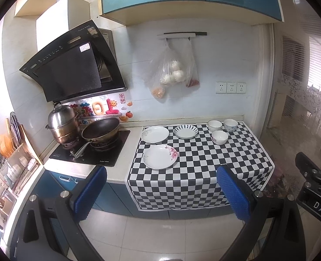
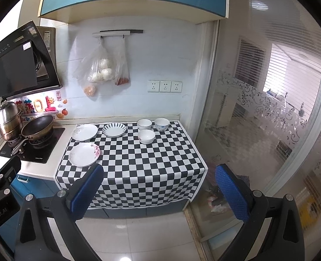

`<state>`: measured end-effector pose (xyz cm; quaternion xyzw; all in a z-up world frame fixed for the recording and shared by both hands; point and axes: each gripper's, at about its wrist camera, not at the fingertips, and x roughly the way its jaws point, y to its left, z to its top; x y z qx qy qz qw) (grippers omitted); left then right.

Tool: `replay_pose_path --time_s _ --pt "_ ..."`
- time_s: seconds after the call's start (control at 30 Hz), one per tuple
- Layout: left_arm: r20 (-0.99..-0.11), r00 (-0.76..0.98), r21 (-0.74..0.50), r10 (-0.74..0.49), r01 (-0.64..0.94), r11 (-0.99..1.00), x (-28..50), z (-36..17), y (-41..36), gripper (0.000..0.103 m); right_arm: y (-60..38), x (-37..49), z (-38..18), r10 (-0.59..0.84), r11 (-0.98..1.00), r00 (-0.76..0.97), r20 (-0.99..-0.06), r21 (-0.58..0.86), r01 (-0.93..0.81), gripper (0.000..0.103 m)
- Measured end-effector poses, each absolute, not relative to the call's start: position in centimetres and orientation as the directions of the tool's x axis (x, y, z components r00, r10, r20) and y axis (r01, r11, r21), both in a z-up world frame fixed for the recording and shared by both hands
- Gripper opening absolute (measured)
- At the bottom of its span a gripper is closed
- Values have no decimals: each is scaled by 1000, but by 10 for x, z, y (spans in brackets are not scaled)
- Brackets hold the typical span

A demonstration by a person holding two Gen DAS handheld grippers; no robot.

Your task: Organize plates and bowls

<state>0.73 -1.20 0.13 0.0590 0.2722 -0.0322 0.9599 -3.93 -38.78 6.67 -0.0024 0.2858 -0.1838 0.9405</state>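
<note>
Three plates and three bowls sit on a checkered cloth [image 1: 195, 174]. A pink-flower plate [image 1: 159, 156] is nearest at left, a white plate [image 1: 155, 134] behind it, and a blue-striped plate [image 1: 186, 131] beside that. Three bowls cluster at the back right: one white [image 1: 214, 125], one blue-dotted [image 1: 230, 125], one in front [image 1: 219, 137]. The same plates [image 2: 84, 154] and bowls [image 2: 146, 136] show in the right wrist view. My left gripper [image 1: 161, 193] is open and empty, held back from the counter above the floor. My right gripper [image 2: 159, 192] is also open and empty.
A stove [image 1: 90, 150] with a wok [image 1: 100, 130] and a steel steamer pot [image 1: 62, 122] stands left of the cloth. A dish rack [image 1: 12, 163] is at far left. Bags [image 1: 171, 69] hang on the wall. A glass sliding door [image 2: 269, 119] closes off the right.
</note>
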Motion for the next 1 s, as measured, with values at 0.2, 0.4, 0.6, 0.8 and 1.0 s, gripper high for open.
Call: replay_pose_path --time_s 0.2,0.4,0.6,0.8,1.0 --pt "-528 849 96 -29 94 991 9 1 -13 103 -388 -38 67 -343 934 769 -539 -106 342 103" --pt "-529 848 100 -27 94 990 12 3 -14 103 -389 -36 67 -338 935 769 -542 -102 339 103" --pt "-529 848 102 -23 91 991 14 3 -12 103 -387 -34 69 -336 936 771 -541 -100 338 103" --pt "-529 848 101 -25 93 991 13 2 -11 103 -386 -34 68 -332 937 772 -542 -98 335 103" --pt "-528 849 100 -25 91 991 13 2 -11 103 -387 -33 68 -333 937 773 -540 -98 335 103"
